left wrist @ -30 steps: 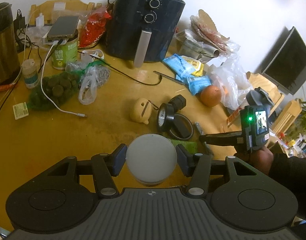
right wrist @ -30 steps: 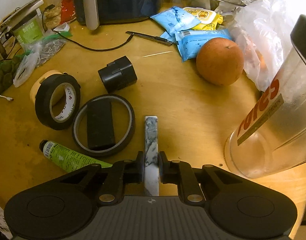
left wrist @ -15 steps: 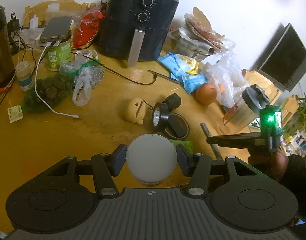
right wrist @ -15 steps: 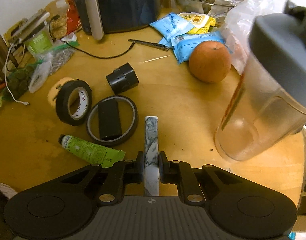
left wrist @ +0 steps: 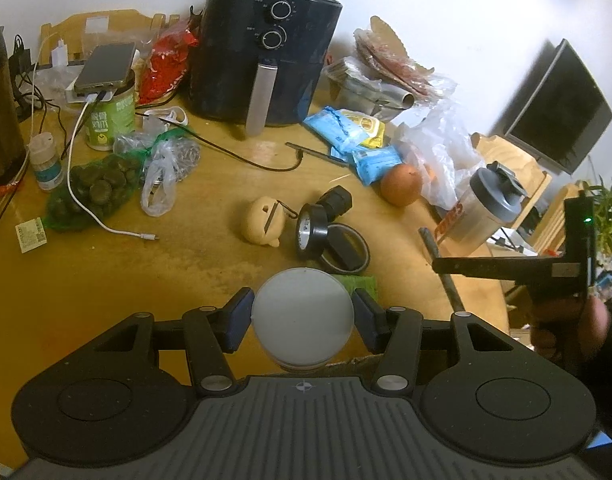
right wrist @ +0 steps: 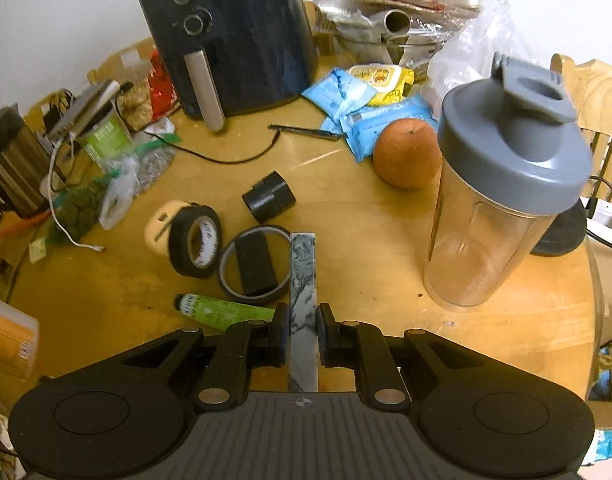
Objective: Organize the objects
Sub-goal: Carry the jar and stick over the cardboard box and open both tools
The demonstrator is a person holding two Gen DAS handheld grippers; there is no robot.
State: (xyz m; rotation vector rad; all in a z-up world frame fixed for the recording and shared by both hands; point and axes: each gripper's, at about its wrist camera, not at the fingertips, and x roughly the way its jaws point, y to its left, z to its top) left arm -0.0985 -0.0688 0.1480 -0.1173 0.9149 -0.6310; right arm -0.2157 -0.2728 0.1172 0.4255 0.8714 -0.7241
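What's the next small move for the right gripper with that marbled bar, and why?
Probably carry it toward the bare wood in front of the shaker bottle and lower it there. The right gripper is shut on the marbled bar, held clear above the table; tape rolls and a green tube crowd the space to its left. The left gripper holds a white round lid, so it's busy.

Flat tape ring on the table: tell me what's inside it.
A black rectangular block lies inside the flat tape ring, filling most of the opening, with bare table at the edges. Whatever is beneath the block is covered.
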